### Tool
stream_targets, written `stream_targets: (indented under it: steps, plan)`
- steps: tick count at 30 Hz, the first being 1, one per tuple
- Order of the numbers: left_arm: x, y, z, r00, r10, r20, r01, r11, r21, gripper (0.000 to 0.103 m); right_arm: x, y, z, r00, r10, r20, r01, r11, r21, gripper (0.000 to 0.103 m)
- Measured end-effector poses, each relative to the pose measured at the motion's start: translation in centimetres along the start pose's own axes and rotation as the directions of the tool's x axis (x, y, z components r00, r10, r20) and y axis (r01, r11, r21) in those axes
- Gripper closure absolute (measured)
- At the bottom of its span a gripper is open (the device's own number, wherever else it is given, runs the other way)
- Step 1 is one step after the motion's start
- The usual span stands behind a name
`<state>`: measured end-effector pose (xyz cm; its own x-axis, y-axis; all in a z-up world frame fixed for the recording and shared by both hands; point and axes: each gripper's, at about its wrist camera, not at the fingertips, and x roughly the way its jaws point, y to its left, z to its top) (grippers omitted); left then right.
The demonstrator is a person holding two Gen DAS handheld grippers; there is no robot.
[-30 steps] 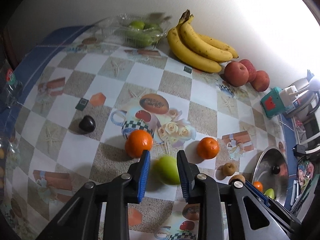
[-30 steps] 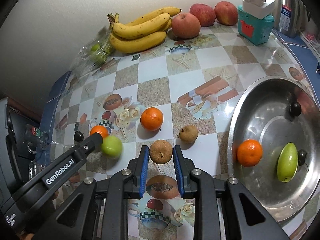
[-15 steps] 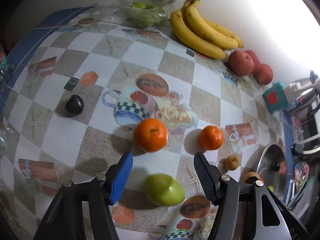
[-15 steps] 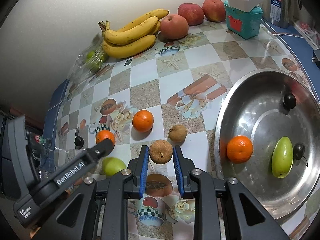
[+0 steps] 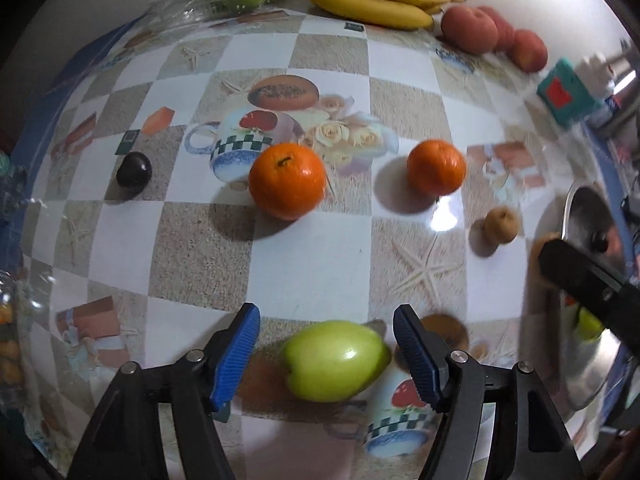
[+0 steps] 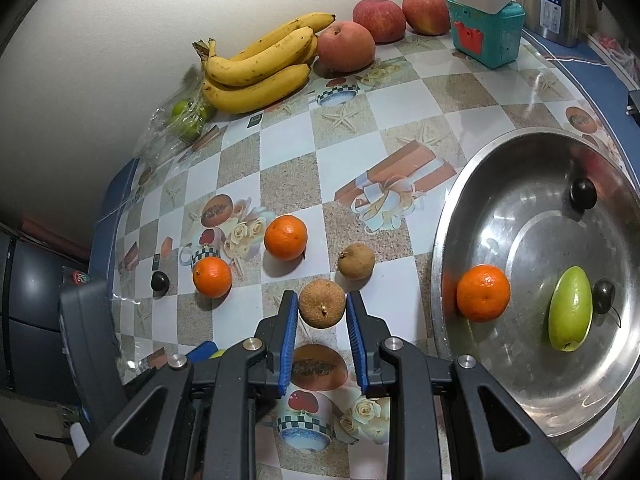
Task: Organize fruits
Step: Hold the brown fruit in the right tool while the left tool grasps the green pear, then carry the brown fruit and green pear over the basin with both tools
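Observation:
A green fruit (image 5: 336, 360) lies on the patterned tablecloth between the blue pads (image 5: 236, 352) of my left gripper (image 5: 326, 310). Its jaws are opening and neither pad touches the fruit. My right gripper (image 6: 322, 298) is shut on a round brown fruit (image 6: 322, 305), held just above the cloth. To its right stands a steel tray (image 6: 472, 208) holding an orange (image 6: 483, 293), a long green fruit (image 6: 570, 314) and two dark fruits (image 6: 583, 194). Loose on the cloth are two oranges (image 5: 287, 180) (image 5: 436, 166), a small brown fruit (image 5: 500, 225) and a dark fruit (image 5: 134, 170).
Along the wall lie bananas (image 6: 260, 68), three red apples (image 6: 346, 46) and a plastic bag of green fruit (image 6: 186, 118). A teal box (image 6: 486, 36) with a white power strip and a steel kettle (image 6: 554, 0) stand at the back right. The table's blue edge runs on the left.
My left gripper has opened, let go of the green fruit and sunk towards the table, so the fruit now sits deeper between its jaws. The right gripper keeps still on the brown fruit.

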<state>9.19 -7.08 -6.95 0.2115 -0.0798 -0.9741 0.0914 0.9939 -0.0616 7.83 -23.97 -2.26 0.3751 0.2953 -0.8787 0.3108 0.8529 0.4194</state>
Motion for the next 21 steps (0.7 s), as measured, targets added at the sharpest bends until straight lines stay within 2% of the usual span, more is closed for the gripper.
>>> stream_targets:
  steps: [3, 4, 5, 6, 14, 21]
  plan:
    - [0.0, -0.8, -0.6, 1.000, 0.031, 0.000, -0.031, 0.998, 0.049, 0.032, -0.2, 0.0, -0.1, 1.000, 0.011, 0.001, -0.011, 1.000, 0.003, 0.077]
    - [0.0, -1.1, -0.7, 0.999, 0.035, -0.003, -0.034, 0.998, 0.057, 0.035, -0.3, 0.0, 0.0, 1.000, 0.013, 0.002, -0.013, 1.000, 0.003, 0.077]
    - [0.0, -1.4, -0.8, 0.999, 0.047, 0.000, -0.047, 0.997, 0.067, 0.043, -0.3, -0.1, 0.0, 1.000, 0.015, 0.002, -0.015, 1.000, 0.004, 0.077]
    - [-0.1, -1.6, -0.9, 0.997, 0.070, 0.013, -0.071, 0.994, 0.087, 0.044, -0.4, -0.2, 0.0, 1.000, 0.017, 0.002, -0.017, 1.000, 0.008, 0.077]
    - [-0.6, -1.7, -0.6, 0.998, 0.051, 0.033, -0.053, 0.996, 0.067, 0.044, -0.4, -0.6, 0.1, 1.000, 0.023, -0.001, -0.023, 1.000, 0.019, 0.077]
    - [-2.5, -1.3, 0.8, 0.993, 0.040, 0.110, -0.046, 0.998, 0.050, 0.044, -0.5, -1.1, 0.2, 1.000, 0.024, -0.006, -0.023, 0.999, 0.035, 0.077]
